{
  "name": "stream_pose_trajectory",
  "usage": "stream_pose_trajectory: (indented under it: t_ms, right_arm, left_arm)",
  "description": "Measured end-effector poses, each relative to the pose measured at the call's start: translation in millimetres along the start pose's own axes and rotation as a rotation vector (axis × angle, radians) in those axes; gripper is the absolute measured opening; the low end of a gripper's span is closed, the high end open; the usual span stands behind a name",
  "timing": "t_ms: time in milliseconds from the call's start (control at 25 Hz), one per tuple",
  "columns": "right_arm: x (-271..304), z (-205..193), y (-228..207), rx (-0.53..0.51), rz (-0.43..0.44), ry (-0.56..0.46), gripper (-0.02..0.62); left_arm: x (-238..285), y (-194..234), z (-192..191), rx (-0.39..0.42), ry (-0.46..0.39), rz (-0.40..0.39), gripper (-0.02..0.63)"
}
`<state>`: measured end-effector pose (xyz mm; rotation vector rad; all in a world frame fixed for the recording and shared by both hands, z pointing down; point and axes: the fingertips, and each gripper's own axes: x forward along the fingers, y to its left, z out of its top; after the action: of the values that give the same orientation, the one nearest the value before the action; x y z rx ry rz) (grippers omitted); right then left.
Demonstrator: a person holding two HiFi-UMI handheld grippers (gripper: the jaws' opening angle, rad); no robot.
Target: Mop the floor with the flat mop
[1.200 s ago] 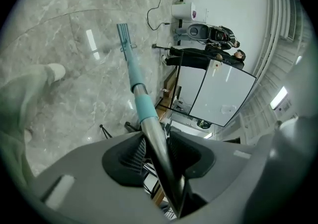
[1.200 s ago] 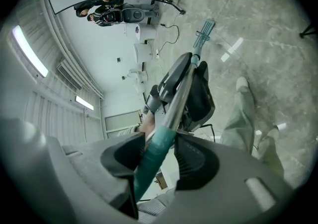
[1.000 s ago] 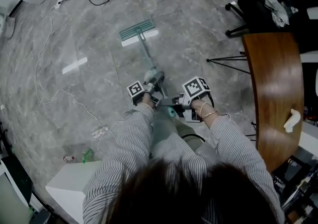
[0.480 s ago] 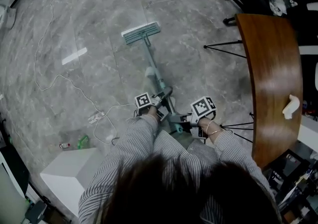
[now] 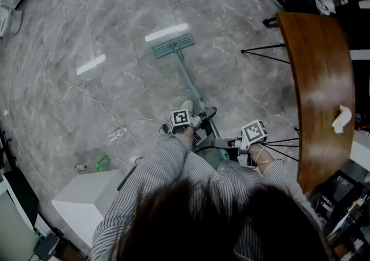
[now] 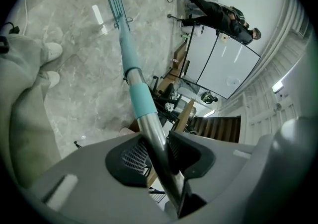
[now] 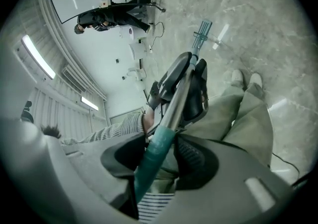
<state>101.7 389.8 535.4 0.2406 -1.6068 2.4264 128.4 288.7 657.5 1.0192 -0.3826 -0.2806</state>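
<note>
A flat mop lies with its teal head (image 5: 173, 46) on the grey marble floor ahead of me, and its handle (image 5: 191, 83) slants back toward my body. My left gripper (image 5: 203, 117) is shut on the metal part of the handle (image 6: 151, 136). Lower down, my right gripper (image 5: 229, 143) is shut on the teal end grip (image 7: 154, 156). In the left gripper view the mop head (image 6: 117, 7) shows far off at the top. The right gripper view looks up the handle past the left gripper (image 7: 185, 91) to the mop head (image 7: 201, 33).
A curved wooden table (image 5: 319, 89) stands at the right, with tripod legs (image 5: 266, 52) reaching onto the floor beside it. A white cable (image 5: 63, 86) and power strip (image 5: 117, 134) lie at the left. A white box (image 5: 84, 210) sits at the lower left. A person stands far off (image 6: 218, 14).
The mop head has slid to the right and a little nearer. Both grippers have moved right and closer to my body along with the handle.
</note>
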Motion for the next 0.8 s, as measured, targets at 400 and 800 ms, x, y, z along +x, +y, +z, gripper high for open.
stream_pose_trajectory:
  t_ms: [400, 800]
  right_arm:
    - [13.0, 10.3, 9.8, -0.078, -0.013, 0.092, 0.192]
    - [19.4, 59.3, 33.1, -0.033, 0.074, -0.02, 0.196]
  left_arm:
    - [-3.9, -7.5, 13.5, 0.047, 0.037, 0.051, 0.138]
    - [0.5, -35.2, 63.6, 0.058, -0.048, 0.03, 0.143]
